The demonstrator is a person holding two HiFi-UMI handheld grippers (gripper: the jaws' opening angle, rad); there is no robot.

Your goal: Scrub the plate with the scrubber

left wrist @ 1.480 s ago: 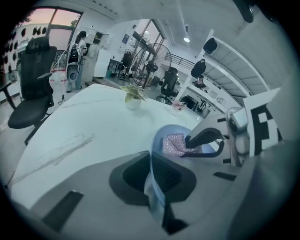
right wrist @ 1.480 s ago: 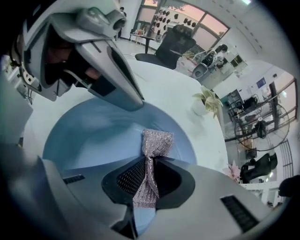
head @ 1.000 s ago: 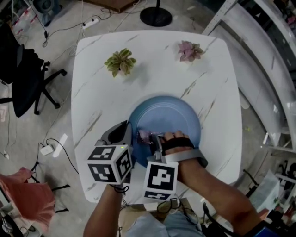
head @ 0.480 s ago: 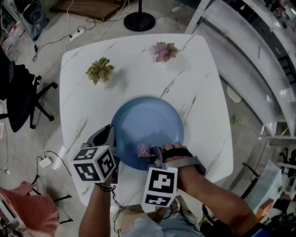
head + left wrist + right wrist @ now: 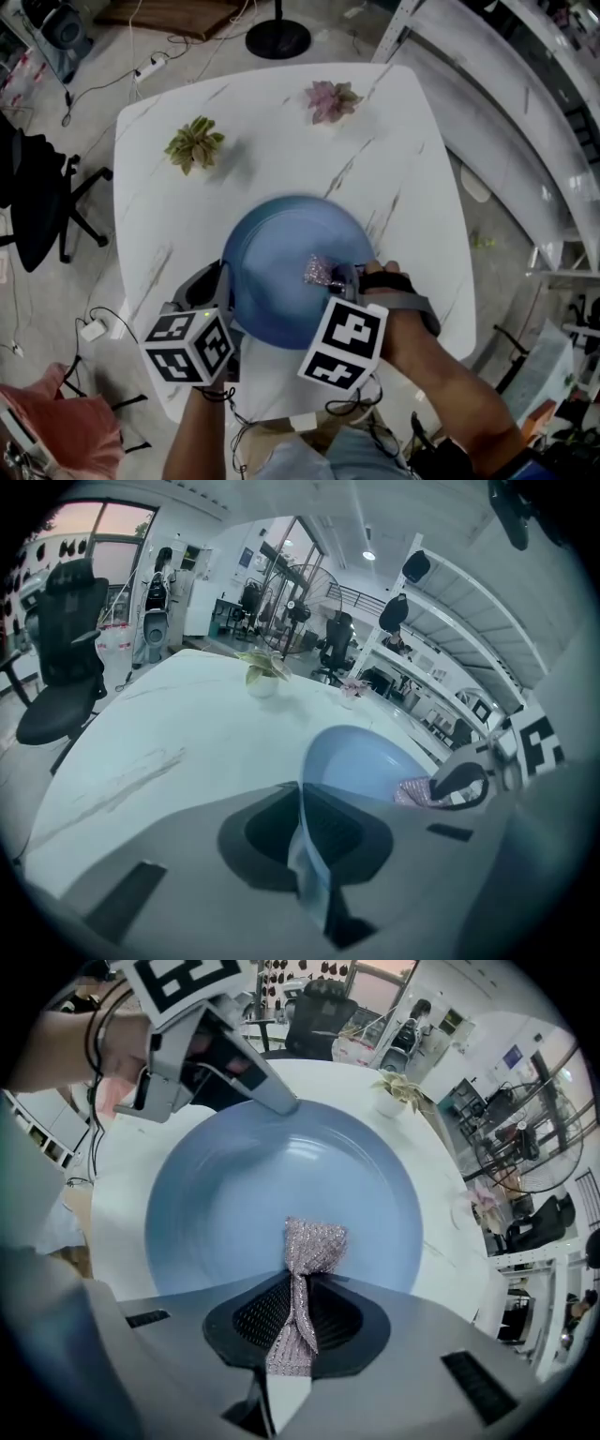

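Note:
A round blue plate [image 5: 281,262] lies on the white marble table [image 5: 272,159], near its front. My left gripper [image 5: 225,286] is shut on the plate's left rim [image 5: 309,855]; from the right gripper view its fingers [image 5: 272,1101] pinch the far rim. My right gripper [image 5: 345,279] is shut on a silvery pink mesh scrubber [image 5: 319,272], which rests on the plate's inner surface [image 5: 281,1194] toward its right side. The scrubber [image 5: 309,1251] sticks out past the jaws onto the plate; in the left gripper view the scrubber [image 5: 417,792] shows at the plate's right.
Two small potted plants stand at the table's far side: a green one [image 5: 194,142] on the left, a pink one [image 5: 330,99] on the right. A black office chair [image 5: 37,202] stands left of the table, a lamp base [image 5: 278,39] beyond it, shelving [image 5: 525,112] to the right.
My right gripper has slid the scrubber up and to the right across the plate, from its near edge toward its right side. The left gripper still holds the rim.

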